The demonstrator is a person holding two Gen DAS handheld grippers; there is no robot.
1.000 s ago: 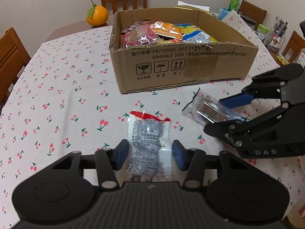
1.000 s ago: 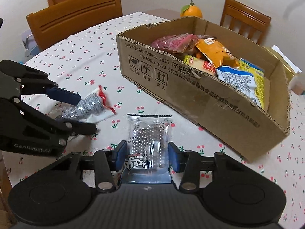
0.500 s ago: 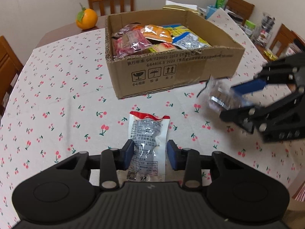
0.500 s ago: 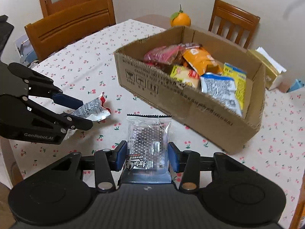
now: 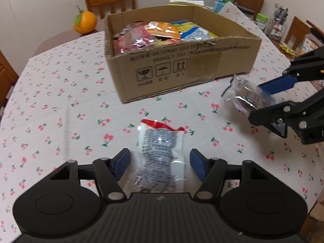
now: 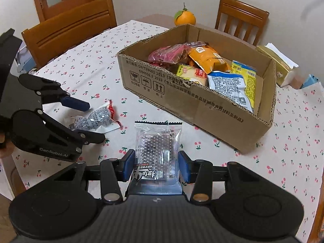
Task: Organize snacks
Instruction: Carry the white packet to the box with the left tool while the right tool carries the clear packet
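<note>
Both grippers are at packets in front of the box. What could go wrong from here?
1. The left gripper has just been opening; its pads stand clear of the red-topped packet, which lies on the tablecloth. Lifting now would likely leave it behind.
2. The right gripper pinches only the lower part of the clear packet; the slick film may slip.
3. The cardboard box is already piled with snacks on one side, so a drop there could slide off.
</note>
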